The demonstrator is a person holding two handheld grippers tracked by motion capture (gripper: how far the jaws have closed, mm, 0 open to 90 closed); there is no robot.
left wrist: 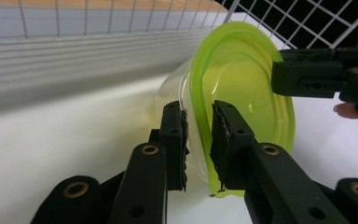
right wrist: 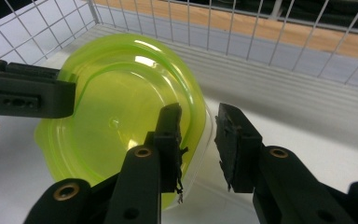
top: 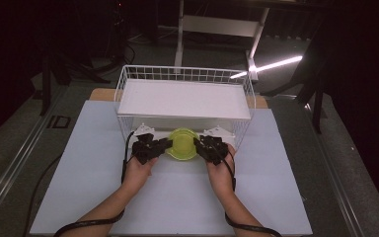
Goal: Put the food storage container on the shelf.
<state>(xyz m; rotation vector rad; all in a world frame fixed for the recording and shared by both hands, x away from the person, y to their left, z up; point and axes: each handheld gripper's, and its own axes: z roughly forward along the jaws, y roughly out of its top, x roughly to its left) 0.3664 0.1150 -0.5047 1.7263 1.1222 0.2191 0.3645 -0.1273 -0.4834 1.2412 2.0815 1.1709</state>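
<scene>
A clear tub with a lime-green lid (top: 182,143) sits at the open front of a white wire basket (top: 122,94), between my two grippers. My left gripper (top: 165,144) straddles the lid's rim from the left. In the left gripper view the tub (left wrist: 242,79) has its rim inside the left gripper (left wrist: 199,140), with thin gaps beside the pads. My right gripper (top: 197,143) comes in from the right. In the right gripper view the right gripper (right wrist: 199,140) stands wider around the tub's (right wrist: 116,107) edge, and the outer pad is clear of it.
A white shelf board (top: 182,98) lies across the basket above the tub. The basket stands on a white table sheet (top: 177,197) with a wooden edge behind. Cables trail from both grippers toward the table's near edge. Dark floor and furniture legs surround the table.
</scene>
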